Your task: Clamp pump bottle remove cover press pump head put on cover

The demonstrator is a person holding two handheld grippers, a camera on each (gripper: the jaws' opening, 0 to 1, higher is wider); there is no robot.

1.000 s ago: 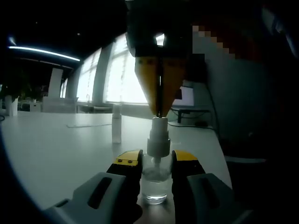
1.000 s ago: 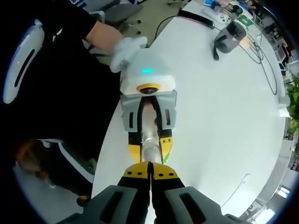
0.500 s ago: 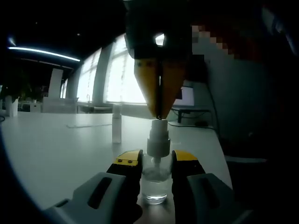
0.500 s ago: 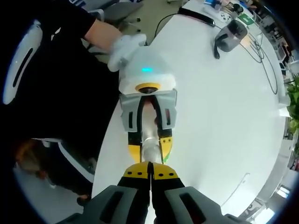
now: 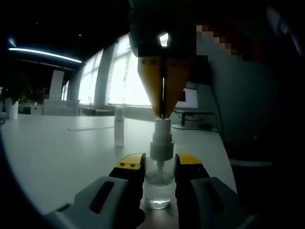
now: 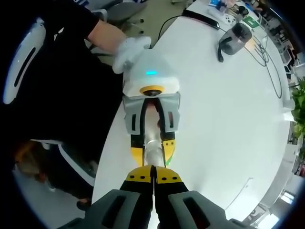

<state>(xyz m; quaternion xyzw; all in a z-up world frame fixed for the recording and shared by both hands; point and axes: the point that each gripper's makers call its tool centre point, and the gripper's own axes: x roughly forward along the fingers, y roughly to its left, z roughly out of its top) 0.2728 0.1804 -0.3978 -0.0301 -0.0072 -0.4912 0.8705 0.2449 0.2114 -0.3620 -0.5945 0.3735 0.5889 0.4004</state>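
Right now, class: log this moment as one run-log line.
left gripper: shut on pump bottle | right gripper: shut, tips on pump head | cover: off, upright on table

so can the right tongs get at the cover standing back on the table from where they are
Probably yes. The right tongs sit shut on top of the pump head, and the cover stands upright on open table beyond the clamped bottle, with nothing between them.
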